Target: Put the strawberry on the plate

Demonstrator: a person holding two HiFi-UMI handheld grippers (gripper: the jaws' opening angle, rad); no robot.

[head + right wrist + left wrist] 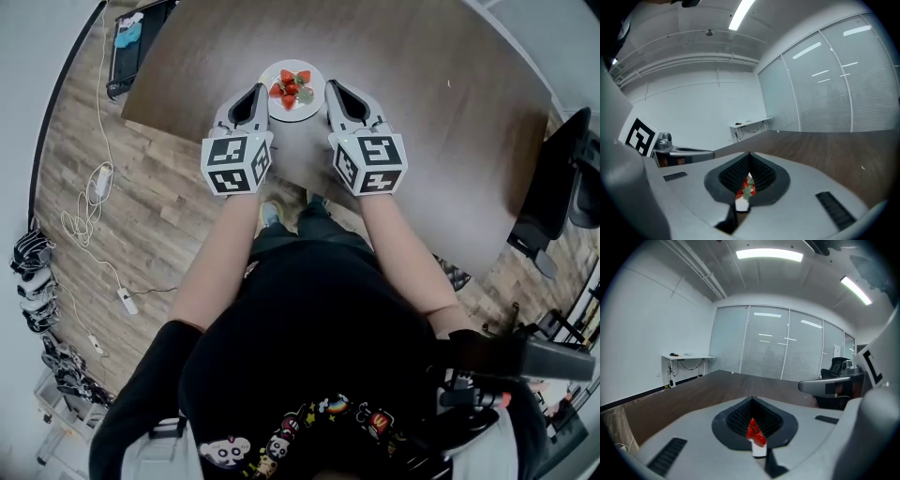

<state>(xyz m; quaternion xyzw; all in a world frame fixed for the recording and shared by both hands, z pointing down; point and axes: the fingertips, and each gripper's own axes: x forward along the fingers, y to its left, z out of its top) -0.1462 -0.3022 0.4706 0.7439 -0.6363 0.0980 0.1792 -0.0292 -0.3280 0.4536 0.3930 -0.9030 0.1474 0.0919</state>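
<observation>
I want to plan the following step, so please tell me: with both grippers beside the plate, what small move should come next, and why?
Probably draw both grippers back a little from the plate. The strawberries already lie on it, and the left gripper and right gripper flank it with jaws shut on nothing, so no further grasp seems needed.

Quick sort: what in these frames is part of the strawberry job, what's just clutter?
Job: red strawberries piled on the round white plate; left claw and right claw, both shut, empty, flanking the plate.
Clutter: white cables on the plank floor; black office chair; black-and-white shoes.
</observation>
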